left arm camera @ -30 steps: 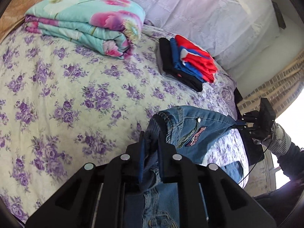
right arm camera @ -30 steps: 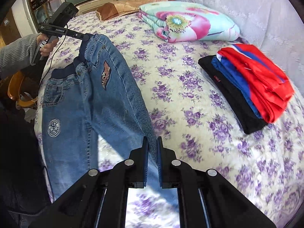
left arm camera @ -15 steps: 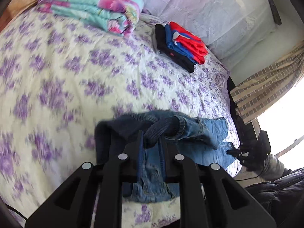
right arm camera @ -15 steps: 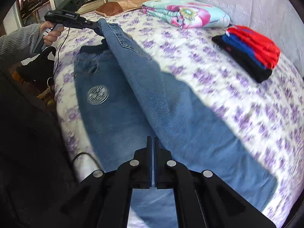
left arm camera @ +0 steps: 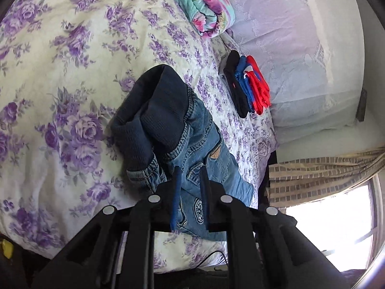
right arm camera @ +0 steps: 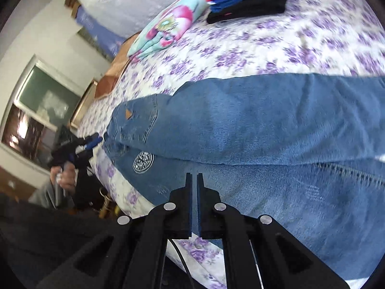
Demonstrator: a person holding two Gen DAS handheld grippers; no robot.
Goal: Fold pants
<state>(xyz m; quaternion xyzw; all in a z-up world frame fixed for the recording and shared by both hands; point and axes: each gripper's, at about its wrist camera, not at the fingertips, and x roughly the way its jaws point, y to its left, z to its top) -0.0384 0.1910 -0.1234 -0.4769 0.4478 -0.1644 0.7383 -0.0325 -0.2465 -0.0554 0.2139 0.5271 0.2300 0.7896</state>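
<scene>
Nearest us, our left gripper (left arm camera: 190, 180) is clamped on the denim just below the waistband of the jeans (left arm camera: 192, 149), while our right gripper (right arm camera: 194, 180) has its jaws drawn almost together over the lower leg; whether any cloth sits between them we cannot tell. The jeans lie along the near edge of the bed (left arm camera: 60, 77), one leg doubled over the other. We judge the denim thick, limp and fairly heavy, unlikely to slip, best taken at the ribbed dark waistband (left arm camera: 154, 110) and the hems. Beyond lie the quilted floral spread, a folded flowered blanket (left arm camera: 204, 4) and stacked folded clothes (left arm camera: 247, 86).
</scene>
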